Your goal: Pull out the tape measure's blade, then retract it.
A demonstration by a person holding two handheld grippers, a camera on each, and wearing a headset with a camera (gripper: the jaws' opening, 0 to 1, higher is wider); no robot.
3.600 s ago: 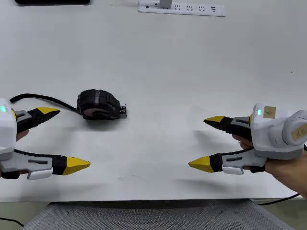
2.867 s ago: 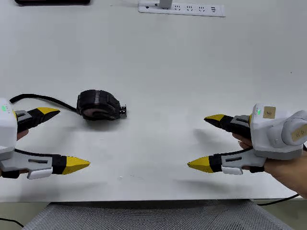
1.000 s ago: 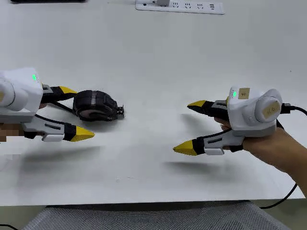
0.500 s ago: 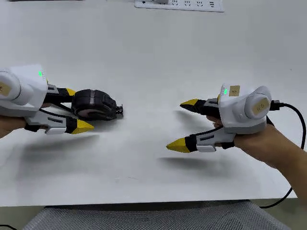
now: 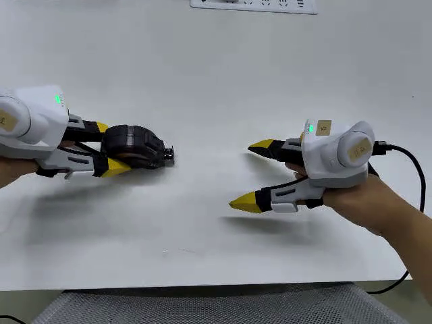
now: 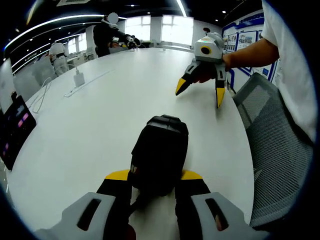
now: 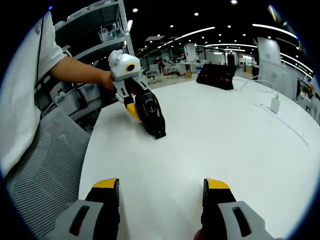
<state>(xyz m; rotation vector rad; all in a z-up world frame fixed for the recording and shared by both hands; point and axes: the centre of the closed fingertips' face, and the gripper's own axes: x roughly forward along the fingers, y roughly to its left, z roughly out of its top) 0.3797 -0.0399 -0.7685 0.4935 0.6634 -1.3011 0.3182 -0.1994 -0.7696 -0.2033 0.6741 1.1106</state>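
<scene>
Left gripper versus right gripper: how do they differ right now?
The left gripper has its jaws closed on the sides of the black tape measure; the right gripper has its jaws wide open, holding nothing. The left gripper sits at the case's rear; the right gripper hovers well apart from it, facing its blade end. Both are white with yellow-tipped jaws, over the white table.

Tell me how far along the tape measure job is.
Done: the left gripper appears clamped on the tape measure on the table. In hand: the right gripper hovers open, apart from the blade hook. Left: pulling the blade out and retracting it; none is drawn yet.
</scene>
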